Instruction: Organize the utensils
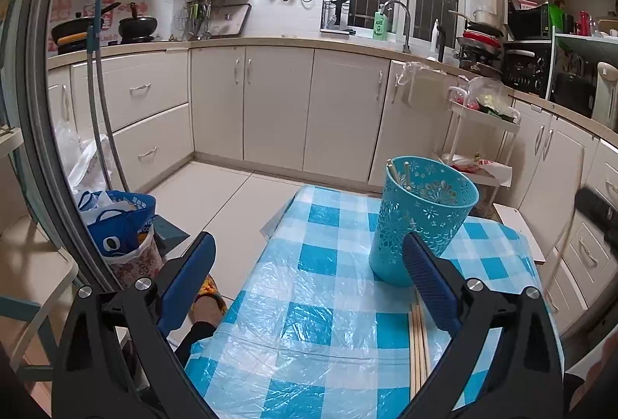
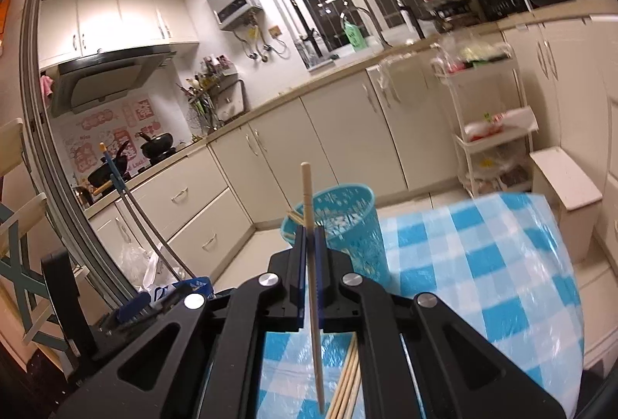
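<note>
Nearest, the right tongs [image 2: 308, 245] are clamped on one pale wooden chopstick [image 2: 309, 210], which stands almost upright between the blue ribbed pads. Under them more chopsticks [image 1: 419, 345] lie in a bundle on the tabletop [image 1: 309, 303] (it has a blue-and-white checked cloth under shiny, wrinkled plastic). The left tongs [image 1: 309, 256] are wide apart and hold nothing. Farther away stands a round turquoise plastic holder [image 1: 421, 218] with cut-out flower patterns; a few chopstick ends show inside it.
</note>
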`<action>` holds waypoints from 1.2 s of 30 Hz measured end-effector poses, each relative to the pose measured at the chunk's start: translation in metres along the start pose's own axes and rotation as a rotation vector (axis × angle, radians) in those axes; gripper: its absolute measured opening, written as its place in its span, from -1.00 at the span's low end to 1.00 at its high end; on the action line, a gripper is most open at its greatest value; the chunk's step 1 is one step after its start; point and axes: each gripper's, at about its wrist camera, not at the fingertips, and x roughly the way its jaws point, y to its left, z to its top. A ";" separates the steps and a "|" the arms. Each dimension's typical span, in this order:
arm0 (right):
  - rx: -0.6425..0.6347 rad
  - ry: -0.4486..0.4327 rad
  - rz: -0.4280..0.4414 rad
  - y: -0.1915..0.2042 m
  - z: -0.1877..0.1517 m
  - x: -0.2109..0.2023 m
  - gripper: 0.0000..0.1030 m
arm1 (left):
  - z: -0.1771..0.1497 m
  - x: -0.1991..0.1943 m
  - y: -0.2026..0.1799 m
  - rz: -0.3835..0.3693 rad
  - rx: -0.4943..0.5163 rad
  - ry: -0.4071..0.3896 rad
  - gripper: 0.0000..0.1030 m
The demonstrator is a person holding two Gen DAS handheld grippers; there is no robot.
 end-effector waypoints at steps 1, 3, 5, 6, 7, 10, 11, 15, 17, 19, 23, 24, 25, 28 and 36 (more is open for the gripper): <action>-0.002 -0.005 0.003 0.002 0.003 0.000 -0.91 | -0.001 0.001 0.000 0.001 0.001 0.004 0.81; -0.007 -0.019 0.010 0.006 0.013 0.003 -0.91 | -0.002 0.002 0.001 0.006 0.004 0.009 0.81; -0.011 -0.034 0.015 0.009 0.024 0.008 -0.91 | -0.003 0.003 0.004 0.007 0.001 0.014 0.81; -0.015 -0.040 0.017 0.011 0.030 0.011 -0.92 | -0.004 0.005 0.005 0.007 -0.004 0.020 0.82; -0.018 -0.045 0.020 0.014 0.036 0.013 -0.92 | -0.005 0.007 0.006 0.008 -0.008 0.027 0.82; -0.039 -0.067 0.028 0.020 0.057 0.024 -0.93 | -0.006 0.013 0.012 0.011 -0.023 0.043 0.82; -0.043 -0.073 0.029 0.022 0.063 0.028 -0.92 | -0.007 0.014 0.014 0.013 -0.029 0.045 0.83; -0.064 -0.096 0.034 0.029 0.086 0.045 -0.93 | -0.012 0.021 0.023 0.015 -0.058 0.061 0.83; -0.071 -0.102 0.035 0.031 0.093 0.052 -0.93 | -0.014 0.025 0.027 0.016 -0.074 0.075 0.83; -0.079 -0.105 0.034 0.033 0.098 0.059 -0.93 | -0.016 0.030 0.029 0.018 -0.082 0.087 0.83; -0.081 -0.045 0.017 0.026 0.089 0.068 -0.93 | -0.022 0.040 0.030 0.023 -0.080 0.104 0.83; -0.070 -0.005 -0.002 0.019 0.078 0.072 -0.93 | -0.024 0.042 0.031 0.026 -0.079 0.112 0.83; -0.066 0.042 -0.014 0.013 0.064 0.076 -0.93 | -0.026 0.044 0.032 0.029 -0.079 0.118 0.83; -0.161 0.216 -0.009 0.013 0.011 0.097 -0.81 | -0.032 0.049 0.039 0.044 -0.081 0.130 0.83; -0.605 0.596 0.135 0.079 -0.098 0.196 -0.35 | -0.046 0.046 0.084 0.127 -0.141 0.132 0.83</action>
